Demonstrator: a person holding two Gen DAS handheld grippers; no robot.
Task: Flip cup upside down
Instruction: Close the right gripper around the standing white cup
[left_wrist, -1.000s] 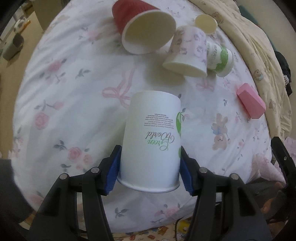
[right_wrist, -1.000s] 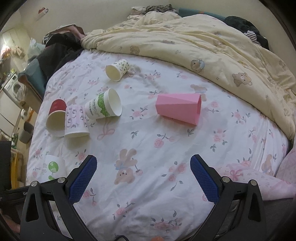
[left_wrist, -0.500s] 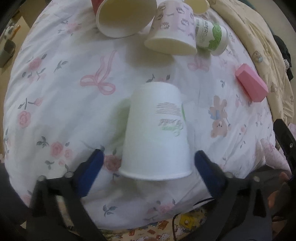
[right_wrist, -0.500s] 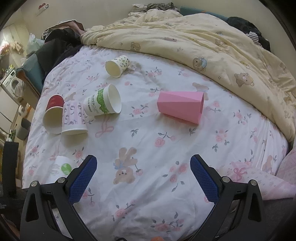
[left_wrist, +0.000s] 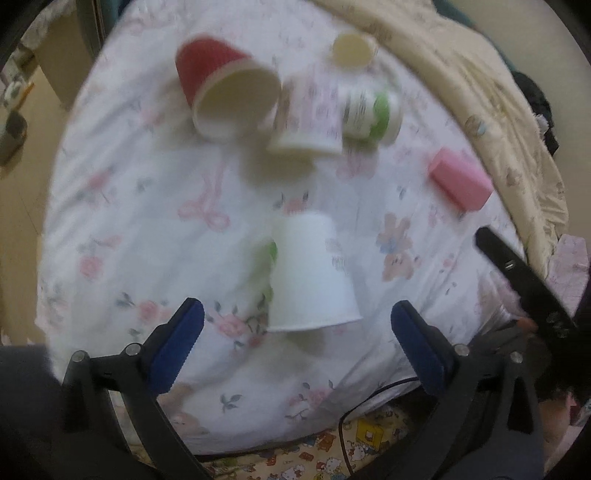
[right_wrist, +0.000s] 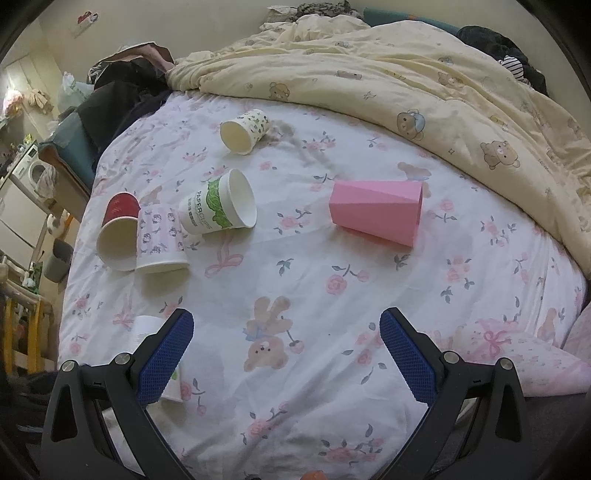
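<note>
A white paper cup with green print (left_wrist: 312, 273) stands upside down, rim on the bedsheet, in the left wrist view. My left gripper (left_wrist: 295, 332) is open, its blue pads on either side of the cup's rim and clear of it. The same cup shows partly behind my right gripper's left finger in the right wrist view (right_wrist: 146, 328). My right gripper (right_wrist: 286, 350) is open and empty above the sheet.
On the floral sheet lie a red cup (right_wrist: 118, 229), a pink-patterned cup (right_wrist: 159, 240), a green-and-white cup (right_wrist: 218, 206), a small patterned cup (right_wrist: 243, 129) and a pink faceted cup (right_wrist: 376, 210). A yellow bear-print duvet (right_wrist: 406, 74) is bunched at the far side.
My left gripper opened and let go of the white cup, then drew back from it. The cup now stands upside down on the sheet. The right gripper barely shifted.
</note>
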